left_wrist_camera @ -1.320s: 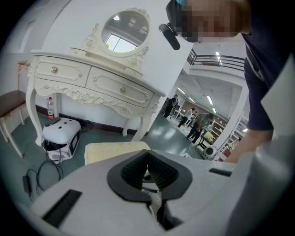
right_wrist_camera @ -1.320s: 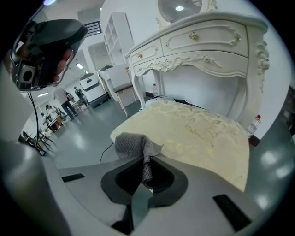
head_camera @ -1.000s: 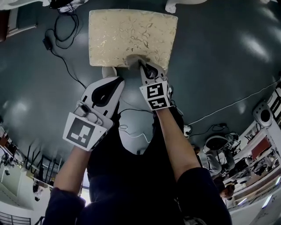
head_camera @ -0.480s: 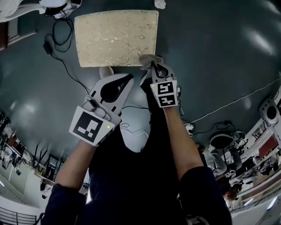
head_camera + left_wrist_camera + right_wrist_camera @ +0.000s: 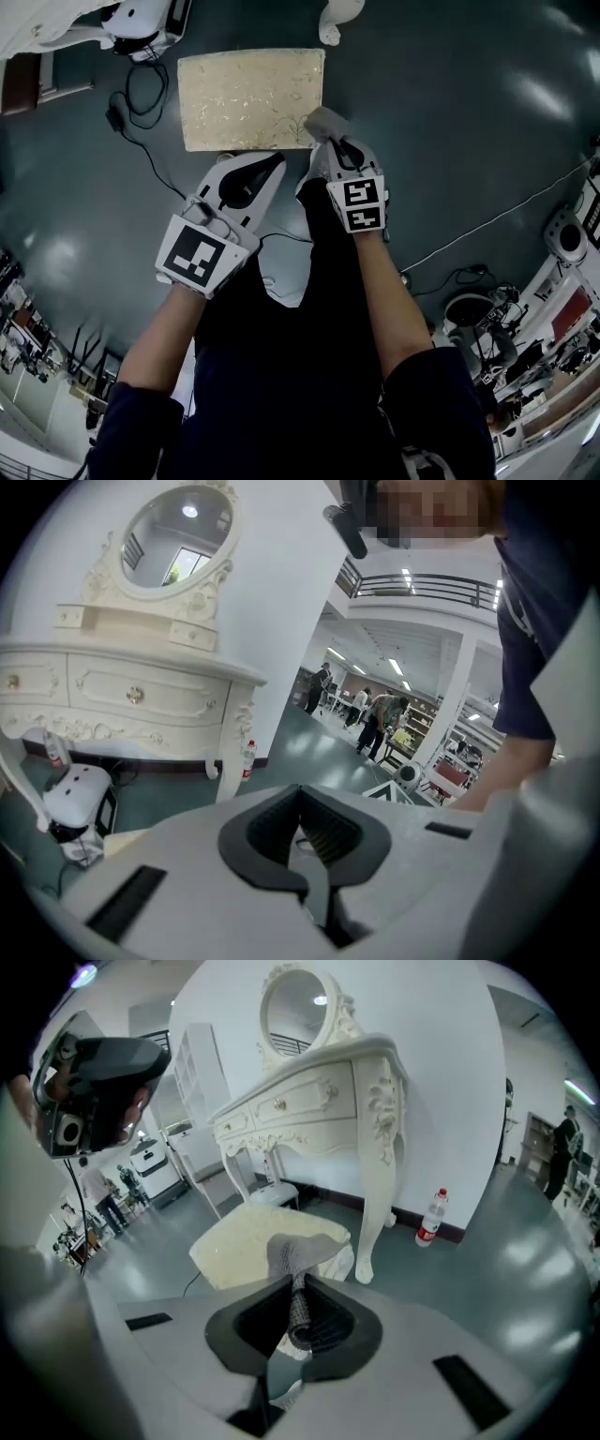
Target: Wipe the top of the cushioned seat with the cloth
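Note:
The cushioned seat (image 5: 251, 98) is a cream square pad with a gold leaf pattern, standing on the dark floor ahead of me. A grey knitted cloth (image 5: 324, 122) hangs at the seat's near right corner, pinched in my right gripper (image 5: 330, 142). In the right gripper view the cloth (image 5: 298, 1258) rises from between the jaws of the gripper (image 5: 298, 1312), with the seat (image 5: 242, 1241) behind it. My left gripper (image 5: 274, 165) hovers just short of the seat's near edge, shut with nothing in it. In the left gripper view the left gripper (image 5: 302, 829) points away from the seat.
A white carved dressing table (image 5: 309, 1091) with an oval mirror stands beyond the seat, one leg (image 5: 333, 19) near the seat's far right corner. A water bottle (image 5: 428, 1218) stands by the wall. A white device (image 5: 141, 23) and black cable (image 5: 131, 103) lie left of the seat.
My right gripper has carried the cloth rightward along the seat's near edge to its right corner. The seat looks smaller and farther off. The left gripper stays shut and empty.

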Demonstrator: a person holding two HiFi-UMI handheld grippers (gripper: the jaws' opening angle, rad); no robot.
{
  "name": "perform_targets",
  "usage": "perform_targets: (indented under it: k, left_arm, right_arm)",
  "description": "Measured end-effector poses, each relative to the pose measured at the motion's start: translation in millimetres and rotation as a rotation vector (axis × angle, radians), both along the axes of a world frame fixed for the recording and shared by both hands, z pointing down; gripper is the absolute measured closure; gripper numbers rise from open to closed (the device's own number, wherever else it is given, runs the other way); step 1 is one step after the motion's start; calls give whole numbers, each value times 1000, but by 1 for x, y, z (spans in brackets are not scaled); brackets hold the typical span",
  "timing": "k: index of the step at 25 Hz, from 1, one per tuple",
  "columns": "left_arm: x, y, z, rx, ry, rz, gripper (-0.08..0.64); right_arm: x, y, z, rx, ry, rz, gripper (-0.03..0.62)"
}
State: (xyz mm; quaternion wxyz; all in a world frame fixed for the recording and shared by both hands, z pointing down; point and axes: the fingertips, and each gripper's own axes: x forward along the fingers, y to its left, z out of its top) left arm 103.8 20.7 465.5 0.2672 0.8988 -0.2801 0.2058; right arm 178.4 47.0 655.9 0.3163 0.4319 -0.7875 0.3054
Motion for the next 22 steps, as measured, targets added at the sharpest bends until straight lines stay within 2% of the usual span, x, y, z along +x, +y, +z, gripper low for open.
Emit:
perform_targets:
  k: [5,8,13,22]
  left_arm:
    - [-24,-21,-56,91,-1,-9,551]
    - [-39,-32,-102,188,17,-19,551]
    - [-70,-46,-172,221,28,-58,551]
    - [-105,-78,-304,388,149,-120,551]
  right_arm:
    - [-7,-52,-87,147,-1,12,554]
    - [-21,-69,-145,217,-16,10,554]
    - [-46,-86,-228,314,-19,-38,554]
    - [-87,-106,-354,470,-44,-79,554]
